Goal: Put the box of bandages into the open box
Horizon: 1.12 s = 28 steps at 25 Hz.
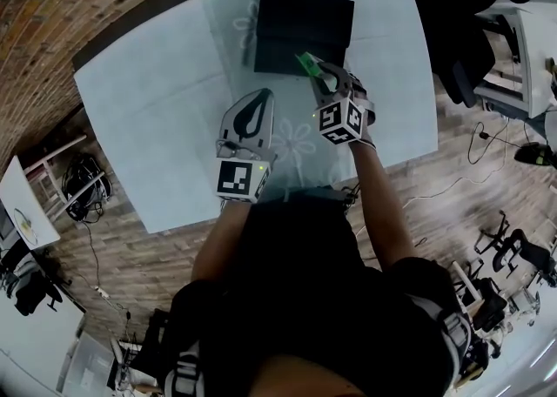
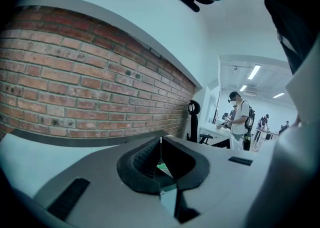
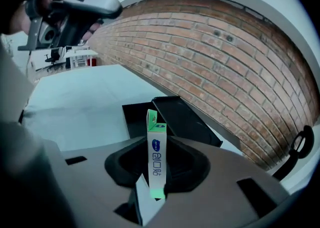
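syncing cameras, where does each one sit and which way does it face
head view: on the head, steeply down at table, black box, arms.
left gripper view: on left tool, level toward brick wall; shut jaws show.
right gripper view: on right tool, down at black box; jaws grip bandage box.
shared: head and right see the black box.

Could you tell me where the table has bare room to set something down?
Bare: the table left of the open box, and right of it. Crowded: mid-front, around the left gripper and right gripper holding the box of bandages.
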Available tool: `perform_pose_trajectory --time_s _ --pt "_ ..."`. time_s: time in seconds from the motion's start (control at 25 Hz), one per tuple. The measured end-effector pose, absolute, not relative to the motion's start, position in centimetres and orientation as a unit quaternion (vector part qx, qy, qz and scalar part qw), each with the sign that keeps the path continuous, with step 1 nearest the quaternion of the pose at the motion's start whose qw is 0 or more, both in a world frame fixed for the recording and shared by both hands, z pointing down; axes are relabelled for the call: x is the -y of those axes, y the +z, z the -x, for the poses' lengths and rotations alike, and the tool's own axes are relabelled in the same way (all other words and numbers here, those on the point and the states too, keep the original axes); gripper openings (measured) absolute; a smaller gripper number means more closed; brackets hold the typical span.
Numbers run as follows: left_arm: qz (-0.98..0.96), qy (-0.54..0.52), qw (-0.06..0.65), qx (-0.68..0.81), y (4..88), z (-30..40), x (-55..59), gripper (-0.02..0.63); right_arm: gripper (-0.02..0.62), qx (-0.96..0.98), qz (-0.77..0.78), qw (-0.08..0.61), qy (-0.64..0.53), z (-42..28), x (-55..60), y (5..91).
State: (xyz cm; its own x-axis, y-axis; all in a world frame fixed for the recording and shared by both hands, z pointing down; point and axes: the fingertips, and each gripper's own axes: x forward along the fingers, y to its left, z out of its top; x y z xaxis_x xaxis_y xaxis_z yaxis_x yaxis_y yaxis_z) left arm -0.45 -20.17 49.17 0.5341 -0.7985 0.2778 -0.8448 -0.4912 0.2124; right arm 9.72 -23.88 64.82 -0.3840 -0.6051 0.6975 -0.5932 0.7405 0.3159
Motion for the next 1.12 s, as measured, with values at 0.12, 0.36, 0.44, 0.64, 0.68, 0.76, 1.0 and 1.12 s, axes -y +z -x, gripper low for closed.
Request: perform_pose_trajectory --time_s 0.12,0.36,0.44,0.64,0.68,0.76,1.0,1.12 --pt "-0.86 0.071 0.166 0.477 49.5 0.5 20.5 0.038 0.101 0.825 -0.341 0.45 -0.028 -9.4 24.0 65.9" --pt "-0.858 0.065 0.175 0.479 50.1 0.7 20.7 0.038 0.101 0.818 -0.323 0.475 -0.037 -8.9 24.2 67.8" --pt "-0.857 0.067 0.176 0.48 50.2 0.9 20.8 0.038 0.101 0.818 -0.319 0.477 -0.032 -8.8 24.4 68.2" --pt "-0.855 0.07 0.182 0.48 50.9 1.2 21.1 0.038 0.101 0.813 -0.314 0.489 -0.035 -8.7 25.4 68.9" --pt "-0.854 0.069 0.183 0.481 51.0 1.3 21.2 0.038 0.101 0.811 -0.312 0.493 -0.039 -8.7 25.7 68.9" --pt "-0.853 0.069 0.185 0.484 51.1 1.4 21.3 0.038 0.101 0.81 -0.304 0.5 -0.048 -8.6 26.2 69.0" --pt "-0.851 0.066 0.191 0.485 51.8 1.4 21.7 0.038 0.101 0.807 -0.284 0.514 -0.067 -8.2 27.1 69.5" --pt "-0.85 0.067 0.192 0.486 52.0 1.4 21.9 0.038 0.1 0.804 -0.278 0.519 -0.076 -8.0 27.4 69.9"
